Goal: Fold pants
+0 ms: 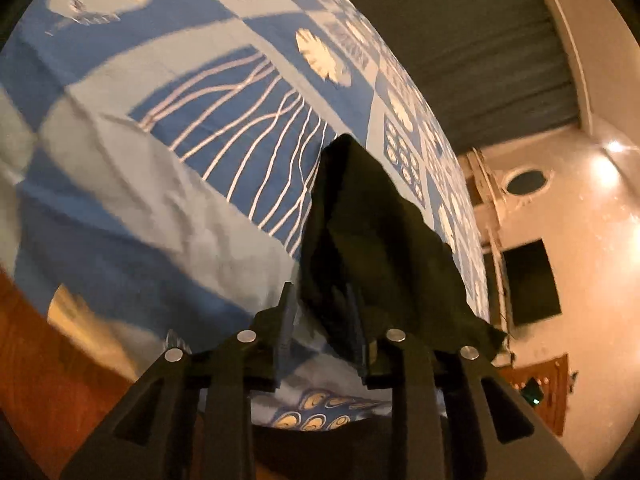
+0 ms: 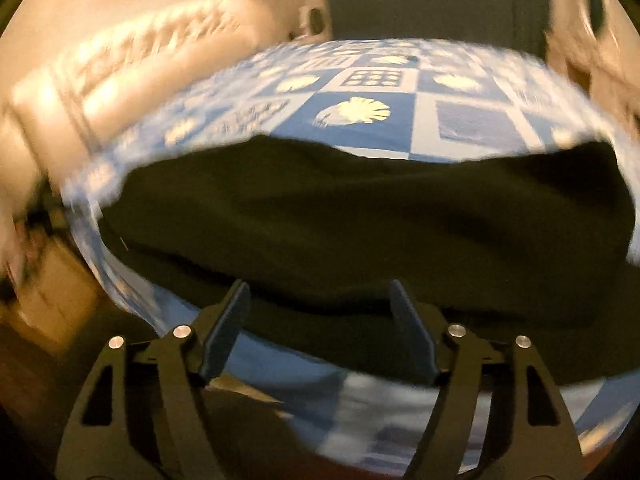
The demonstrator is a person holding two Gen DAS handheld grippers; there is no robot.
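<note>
The black pants (image 2: 360,216) lie spread across a bed with a blue and white patterned sheet (image 2: 460,124). My right gripper (image 2: 320,292) is open, its fingers wide apart just at the near edge of the pants, holding nothing. In the left wrist view my left gripper (image 1: 320,300) is open with a moderate gap. A corner of the black pants (image 1: 372,232) hangs draped over and against its right finger (image 1: 356,320), lifted above the sheet (image 1: 160,160). No grip on the cloth shows.
A wooden floor (image 1: 48,360) lies beside the bed. A cream wall with a dark panel (image 1: 532,280) and a dark curtain (image 1: 480,48) stand to the right. A pale padded headboard (image 2: 140,52) is at the left in the right wrist view.
</note>
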